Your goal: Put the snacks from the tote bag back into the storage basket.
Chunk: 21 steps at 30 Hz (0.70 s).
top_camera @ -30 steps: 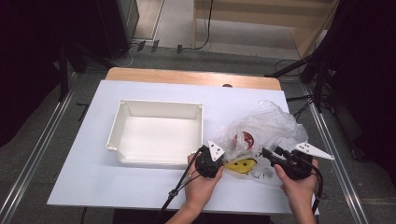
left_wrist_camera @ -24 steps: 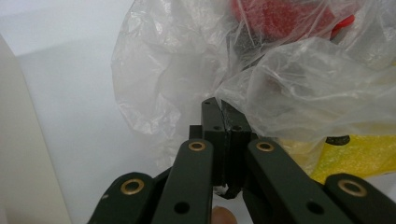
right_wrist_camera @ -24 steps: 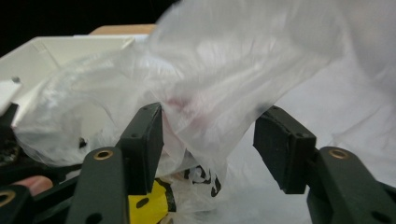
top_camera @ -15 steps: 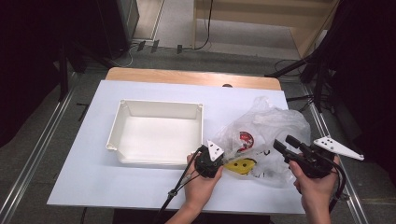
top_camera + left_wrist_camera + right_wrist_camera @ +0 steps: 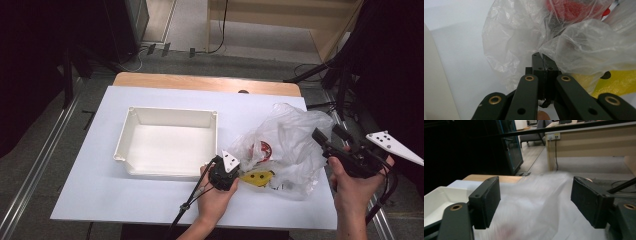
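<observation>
2 grippers worked on 1 clear plastic bag (image 5: 290, 145) that lay on the right half of the white table (image 5: 100, 200), just beside the white tray (image 5: 170, 145). the left gripper (image 5: 235, 172) had its jaws pressed together on a fold of the bag's near left edge, as the left gripper view showed with film pinched between the pads (image 5: 541, 62). the right gripper (image 5: 330, 137) stood above the bag's right side; its jaws had just been opening and now stood wide apart with nothing clamped, the blurred bag (image 5: 536, 202) lying beyond them.

the step in hand looked like opening the bag to get at its contents: 1 side pinned, the other let go. the next move probably called for the right gripper to come down onto a loose fold opposite the pinned edge and pull it away, so the mouth spread.

counted: 1 bag, 1 empty tray, 1 red and white packet (image 5: 262, 150) and 1 yellow packet (image 5: 257, 178) inside the bag; any further items in it could not be made out.
</observation>
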Each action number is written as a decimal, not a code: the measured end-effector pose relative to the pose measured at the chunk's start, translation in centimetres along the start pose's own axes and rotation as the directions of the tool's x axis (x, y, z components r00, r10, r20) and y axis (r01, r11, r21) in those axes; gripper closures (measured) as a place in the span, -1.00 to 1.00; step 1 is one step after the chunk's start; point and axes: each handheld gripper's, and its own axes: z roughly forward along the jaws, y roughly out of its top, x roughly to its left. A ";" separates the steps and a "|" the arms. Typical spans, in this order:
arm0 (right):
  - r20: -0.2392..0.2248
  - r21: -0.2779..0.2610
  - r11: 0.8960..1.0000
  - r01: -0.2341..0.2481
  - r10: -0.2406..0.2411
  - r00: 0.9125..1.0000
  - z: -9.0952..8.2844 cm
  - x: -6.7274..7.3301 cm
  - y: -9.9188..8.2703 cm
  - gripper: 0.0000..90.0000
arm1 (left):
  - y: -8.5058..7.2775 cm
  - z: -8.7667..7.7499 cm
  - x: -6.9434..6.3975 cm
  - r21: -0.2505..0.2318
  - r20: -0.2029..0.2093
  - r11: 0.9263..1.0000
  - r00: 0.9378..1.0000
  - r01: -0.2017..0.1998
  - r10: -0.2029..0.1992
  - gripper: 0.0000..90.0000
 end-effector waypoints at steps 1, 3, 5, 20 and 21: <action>0.010 -0.005 1.000 0.008 -0.008 1.000 0.2 -0.2 0.2 -0.49 | 0.0 0.0 0.0 0.000 0.001 1.000 1.000 0.001 -0.001 1.00; 0.032 0.002 1.000 0.004 -0.004 0.999 0.7 -0.7 0.2 -0.52 | 0.0 0.0 0.0 0.000 0.000 1.000 1.000 -0.001 0.001 1.00; 0.036 0.026 0.999 -0.019 0.018 0.999 1.7 -1.3 -0.4 -0.51 | 0.0 0.0 0.0 0.003 -0.001 1.000 1.000 -0.002 0.002 1.00; 0.045 0.460 0.881 -0.112 0.103 0.994 11.7 -4.1 -12.3 0.91 | 0.0 0.0 0.1 0.013 -0.008 1.000 1.000 -0.001 0.002 1.00; 0.059 0.479 0.870 -0.114 0.097 0.994 11.9 -4.3 -12.7 0.92 | 0.0 0.0 0.1 0.015 -0.008 1.000 1.000 -0.002 0.002 1.00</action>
